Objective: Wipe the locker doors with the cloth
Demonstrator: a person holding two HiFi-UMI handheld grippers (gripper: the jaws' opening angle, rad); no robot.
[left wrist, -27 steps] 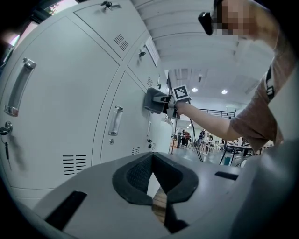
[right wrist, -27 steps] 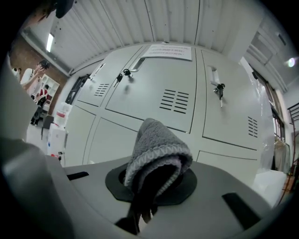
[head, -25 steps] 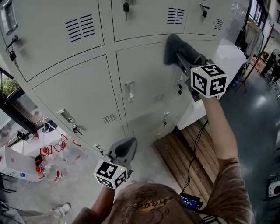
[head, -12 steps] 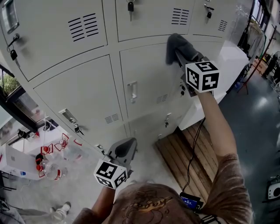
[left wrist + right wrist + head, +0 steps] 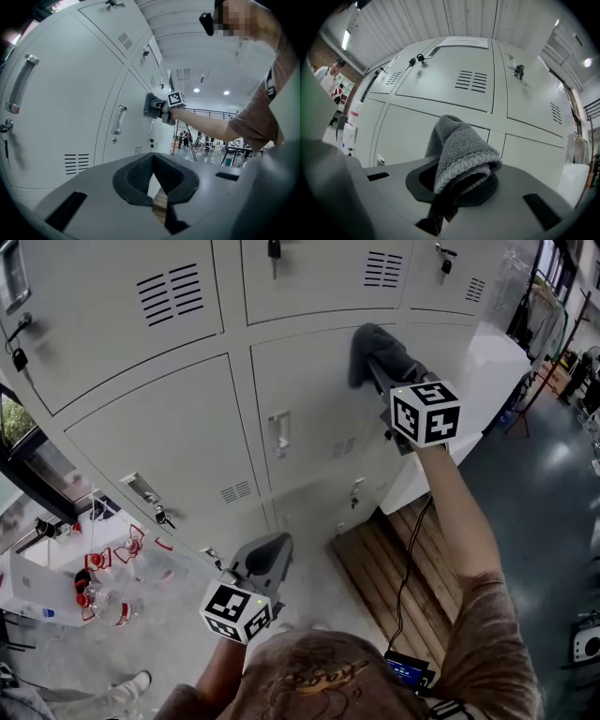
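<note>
Grey cloth (image 5: pixel 373 345) is pinched in my right tool (image 5: pixel 377 369), the jaws closed on its lower fold while the rest bunches up above them. My arm is stretched out, and the cloth lies against the upper right corner of the middle locker door (image 5: pixel 300 399), just under the seam to the row above. That door's handle (image 5: pixel 278 434) sits well to the left of the cloth, and a small vent (image 5: pixel 344 447) lies below it. Keys (image 5: pixel 273 251) hang in the locks of the top row. My left tool (image 5: pixel 266 557) hangs low, well apart from the cloth. Its jaws are drawn together with nothing between them, and it points toward the bottom doors. Below my right arm a wooden pallet (image 5: pixel 370 568) lies on the floor, with a black cable (image 5: pixel 415 540) running over it. Plastic bottles (image 5: pixel 98 601) show at the far lower left
</note>
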